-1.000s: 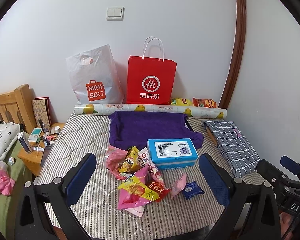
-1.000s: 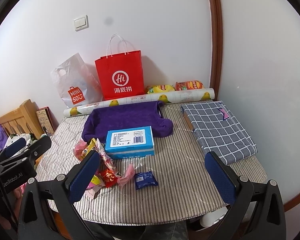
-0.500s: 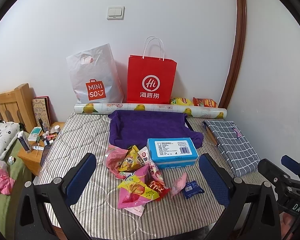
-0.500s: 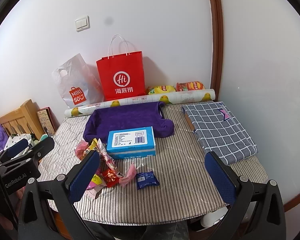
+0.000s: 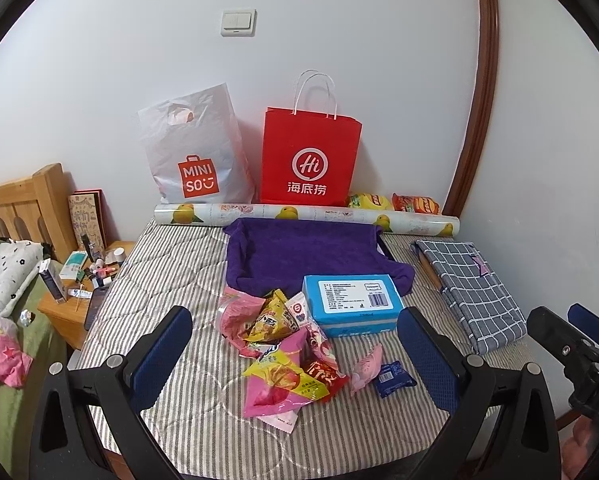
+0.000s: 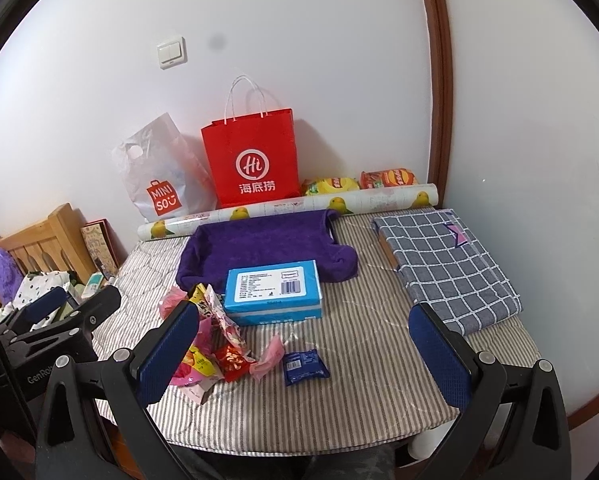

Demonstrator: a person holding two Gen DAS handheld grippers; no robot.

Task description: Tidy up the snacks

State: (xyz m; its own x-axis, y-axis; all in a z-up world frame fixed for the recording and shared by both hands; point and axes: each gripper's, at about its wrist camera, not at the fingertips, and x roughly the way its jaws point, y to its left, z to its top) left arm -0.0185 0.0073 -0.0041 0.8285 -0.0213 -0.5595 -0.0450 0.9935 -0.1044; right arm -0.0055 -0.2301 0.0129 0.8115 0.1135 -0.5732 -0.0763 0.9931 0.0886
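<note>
— Fingers first: how do yours stand?

— Both pairs of mine are spread wide with nothing between the blue pads. My left gripper [image 5: 295,354] hangs above the near edge of the table, over the snack heap; my right gripper [image 6: 305,354] hangs beside it, over the bare stripes near the small blue packet.

— And what lies under you, biggest thing first?

— I see the table with its grey-and-white striped quilted cover [image 6: 363,344] filling the middle. At the back, against the white wall, stand a red paper bag with white handles [image 5: 309,158] and a white plastic shopping bag with an orange logo [image 5: 195,152], with a long roll of fruit-printed paper [image 5: 307,216] lying in front of them. A purple towel [image 5: 303,256] is spread past the centre, and a grey checked folded cloth [image 6: 447,264] lies to my right, near the wall.

— Where are the snacks?

— A light blue rectangular box [image 6: 273,290] overlaps the near edge of the towel. Just left of it, touching it, a loose heap of pink, yellow and red snack packets [image 5: 283,348] is piled. A pink wrapped sweet [image 6: 269,358] lies just beside a small dark blue packet [image 6: 303,366], both in front of the box. Two crisp bags, yellow [image 6: 331,186] and orange [image 6: 387,178], sit behind the roll
</note>
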